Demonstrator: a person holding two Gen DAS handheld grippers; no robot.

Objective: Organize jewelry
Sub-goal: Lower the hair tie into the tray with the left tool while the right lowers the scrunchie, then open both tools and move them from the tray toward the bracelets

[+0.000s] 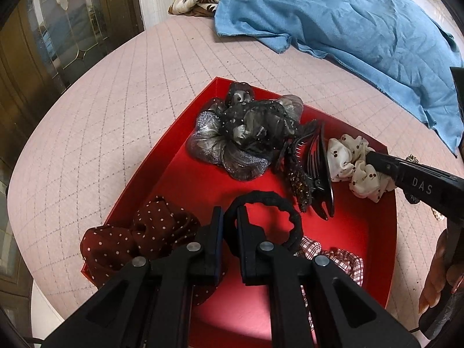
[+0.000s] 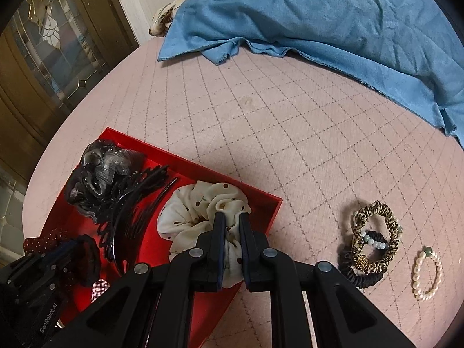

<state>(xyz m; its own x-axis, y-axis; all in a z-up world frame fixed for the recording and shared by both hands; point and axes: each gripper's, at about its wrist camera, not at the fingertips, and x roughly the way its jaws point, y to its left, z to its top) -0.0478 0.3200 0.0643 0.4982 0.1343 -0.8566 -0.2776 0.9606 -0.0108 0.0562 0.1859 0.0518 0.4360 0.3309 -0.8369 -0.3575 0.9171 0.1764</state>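
Starting at your left: your left gripper point(image 1: 229, 217) hangs over the near end of the red tray point(image 1: 162, 148), jaws clenched on the black hair tie point(image 1: 290, 217), whose loop stands up between and beyond the fingers. Just left of it lies a maroon polka-dot scrunchie point(image 1: 139, 232); a plaid scrunchie point(image 1: 345, 258) shows on the tray floor at the other side of the fingers. Further back in the tray sits a grey and silver fabric flower piece point(image 1: 232, 136), with a black claw clip point(image 1: 319, 179) and a brown beaded clip point(image 1: 298, 182) beside it.

Moving right: your right gripper point(image 2: 232, 226) comes down on the white cherry-print scrunchie point(image 2: 197, 211), which lies in the tray's right-hand part against the wall. Its jaws grasp a fold of the white cloth, nearly closed on it.

Outside the tray, on the pink quilted bed cover point(image 2: 290, 121), well apart to the right: a leopard-print scrunchie point(image 2: 377, 232) overlapping a black scrunchie point(image 2: 359, 272) with a bead bracelet across them, then a pearl bracelet point(image 2: 426, 272) lying alone. A blue cloth point(image 2: 319, 14) is heaped at the far side.
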